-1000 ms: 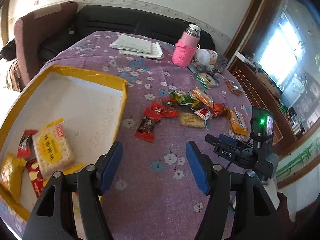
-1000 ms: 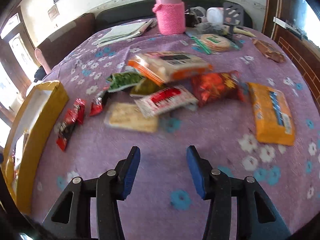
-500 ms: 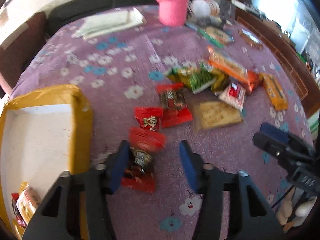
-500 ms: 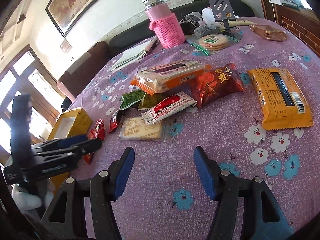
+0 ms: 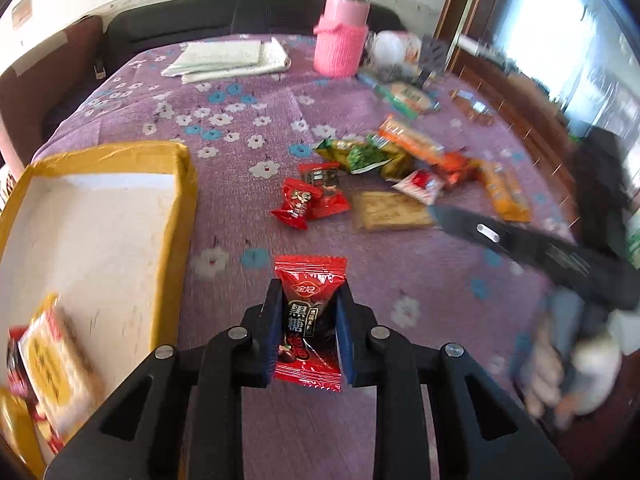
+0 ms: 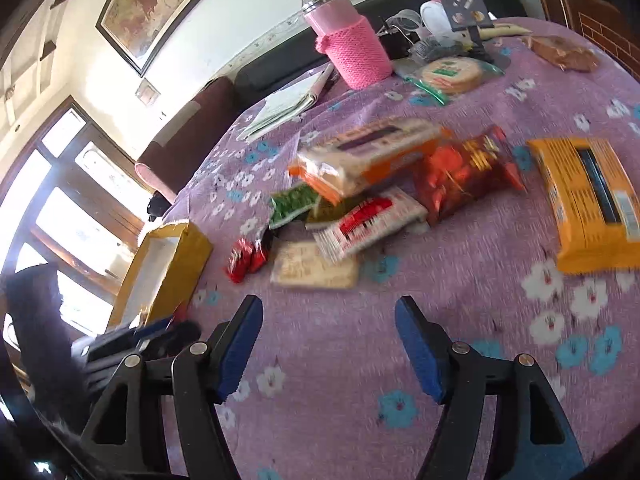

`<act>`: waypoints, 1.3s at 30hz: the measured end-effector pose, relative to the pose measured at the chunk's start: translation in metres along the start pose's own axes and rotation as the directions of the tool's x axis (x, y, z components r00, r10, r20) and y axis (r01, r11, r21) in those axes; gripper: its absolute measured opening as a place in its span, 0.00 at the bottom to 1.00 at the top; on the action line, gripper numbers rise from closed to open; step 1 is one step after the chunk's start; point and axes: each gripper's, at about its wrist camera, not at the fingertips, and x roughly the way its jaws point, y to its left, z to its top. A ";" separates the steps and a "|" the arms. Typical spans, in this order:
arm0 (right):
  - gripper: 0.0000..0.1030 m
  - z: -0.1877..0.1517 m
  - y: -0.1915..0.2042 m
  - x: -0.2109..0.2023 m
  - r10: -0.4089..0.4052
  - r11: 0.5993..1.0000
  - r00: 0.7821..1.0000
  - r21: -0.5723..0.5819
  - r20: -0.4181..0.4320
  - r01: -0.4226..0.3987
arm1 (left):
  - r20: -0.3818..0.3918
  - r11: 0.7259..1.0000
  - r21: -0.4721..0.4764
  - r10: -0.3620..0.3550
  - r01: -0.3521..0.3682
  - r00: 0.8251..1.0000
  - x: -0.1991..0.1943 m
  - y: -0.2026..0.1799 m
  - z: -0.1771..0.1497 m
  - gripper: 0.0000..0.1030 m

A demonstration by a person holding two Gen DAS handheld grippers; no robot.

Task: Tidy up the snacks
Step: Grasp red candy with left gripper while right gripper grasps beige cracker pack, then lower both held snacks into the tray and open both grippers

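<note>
Left wrist view: the left gripper (image 5: 308,330) has clamped a red candy packet (image 5: 309,322) between its blue pads, just beside the yellow-edged box (image 5: 182,200) that serves as my landmark. Inside that box only a biscuit pack (image 5: 60,364) and a couple of small wrappers lie at the near end. Away from the box, most snacks wait on the purple cloth: two red candies (image 5: 310,198), a cracker pack (image 5: 390,210), green packets (image 5: 366,156), an orange bar (image 6: 592,204). The right gripper (image 6: 328,348) hangs near them, jaws opening, nothing between. I'd say barely a third done.
</note>
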 end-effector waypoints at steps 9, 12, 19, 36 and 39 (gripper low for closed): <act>0.69 0.039 0.014 0.056 -0.060 0.998 0.998 -0.031 -0.018 0.060 | 0.065 0.992 -0.078 -0.093 0.098 0.994 -0.049 0.017 -0.029 0.21; 0.60 0.037 0.017 0.056 0.001 1.000 0.996 -0.026 -0.085 -0.003 | 0.080 0.989 -0.098 -0.100 0.108 0.992 -0.054 0.024 -0.034 0.21; 0.61 0.009 0.066 0.040 -0.015 0.969 0.978 -0.244 -0.209 -0.038 | 0.114 0.978 -0.157 -0.120 0.137 0.986 -0.062 0.043 -0.042 0.21; 0.33 -0.041 0.101 0.045 -0.195 0.904 0.969 -0.412 -0.152 0.117 | 0.193 0.953 -0.297 0.001 0.058 0.981 -0.117 0.102 -0.080 0.21; 0.33 -0.046 0.103 0.024 -0.140 0.926 0.980 -0.369 -0.142 0.079 | 0.205 0.947 -0.322 0.051 0.019 0.977 -0.131 0.117 -0.084 0.21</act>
